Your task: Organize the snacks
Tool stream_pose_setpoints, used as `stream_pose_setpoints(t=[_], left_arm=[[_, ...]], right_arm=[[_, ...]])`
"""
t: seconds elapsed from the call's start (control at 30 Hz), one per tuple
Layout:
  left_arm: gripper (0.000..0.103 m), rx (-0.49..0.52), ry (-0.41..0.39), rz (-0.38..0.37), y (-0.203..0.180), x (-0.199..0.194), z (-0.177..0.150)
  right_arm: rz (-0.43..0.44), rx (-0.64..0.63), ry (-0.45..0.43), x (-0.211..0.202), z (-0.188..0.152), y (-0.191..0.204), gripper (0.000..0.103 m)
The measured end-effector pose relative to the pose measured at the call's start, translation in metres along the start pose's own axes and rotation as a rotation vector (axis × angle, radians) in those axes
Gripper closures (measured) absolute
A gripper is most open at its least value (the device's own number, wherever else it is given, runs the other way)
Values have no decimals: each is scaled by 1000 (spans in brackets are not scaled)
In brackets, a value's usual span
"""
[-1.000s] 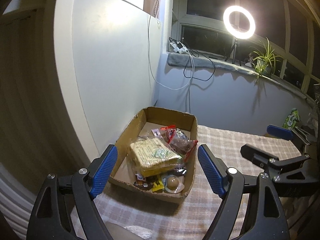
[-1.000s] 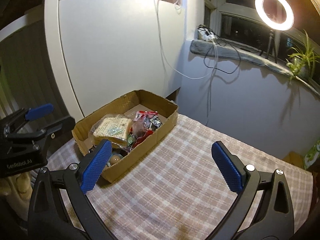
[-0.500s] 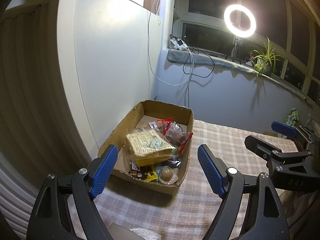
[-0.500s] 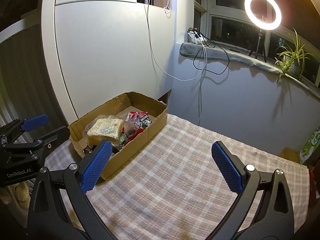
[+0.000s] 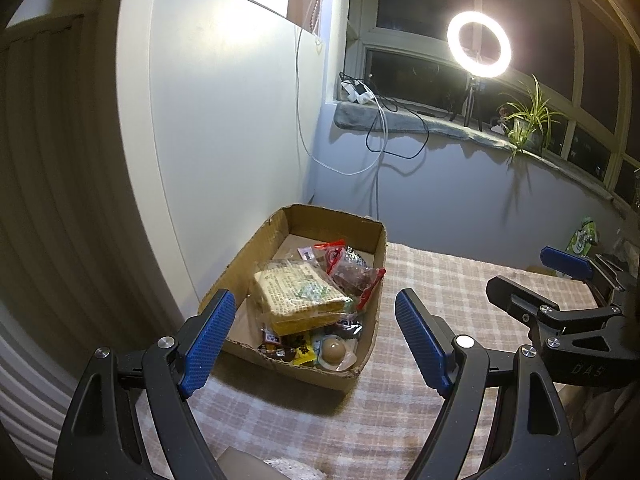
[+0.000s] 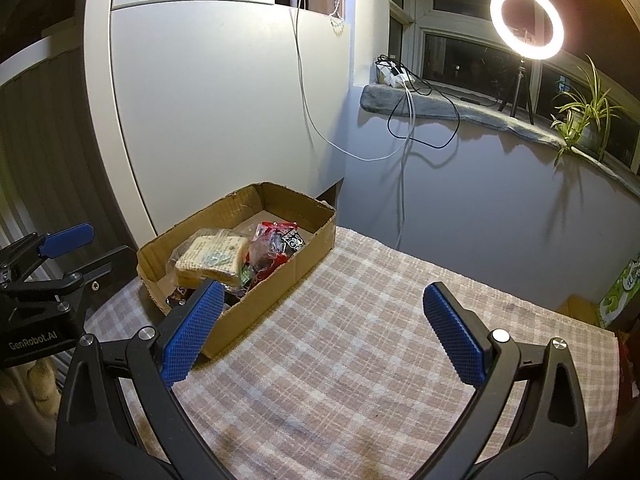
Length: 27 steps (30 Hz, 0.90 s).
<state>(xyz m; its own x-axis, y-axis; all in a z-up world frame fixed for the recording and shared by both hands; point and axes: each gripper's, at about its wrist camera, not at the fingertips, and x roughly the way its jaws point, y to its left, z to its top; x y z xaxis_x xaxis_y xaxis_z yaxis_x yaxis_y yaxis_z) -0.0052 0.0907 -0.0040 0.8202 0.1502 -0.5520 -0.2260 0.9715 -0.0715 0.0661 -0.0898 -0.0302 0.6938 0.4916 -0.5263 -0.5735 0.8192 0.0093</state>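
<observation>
A shallow cardboard box sits at the left end of the checked tablecloth. Inside lie a bagged loaf of sliced bread, a red-edged bag of dark snacks, several small wrapped sweets and a round brown snack in clear wrap. My left gripper hangs open above the box's near end, holding nothing. My right gripper stands open and empty over bare cloth, right of the box.
A white cabinet panel stands right behind the box. Cables hang from the grey windowsill, which carries a lit ring light and a potted plant. A green package sits beyond the table's right end.
Both grippers have drawn back and risen from the box, which now looks smaller and farther off. Both stay open and empty; the box contents are unmoved.
</observation>
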Motion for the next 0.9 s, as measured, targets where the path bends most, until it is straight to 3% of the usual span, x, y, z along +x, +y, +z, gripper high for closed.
stream_pose_setpoints(t=[0.9], left_arm=[[21,3,0,5,-1,-4,0]], right_arm=[[3,3,5,0,-2,1,1]])
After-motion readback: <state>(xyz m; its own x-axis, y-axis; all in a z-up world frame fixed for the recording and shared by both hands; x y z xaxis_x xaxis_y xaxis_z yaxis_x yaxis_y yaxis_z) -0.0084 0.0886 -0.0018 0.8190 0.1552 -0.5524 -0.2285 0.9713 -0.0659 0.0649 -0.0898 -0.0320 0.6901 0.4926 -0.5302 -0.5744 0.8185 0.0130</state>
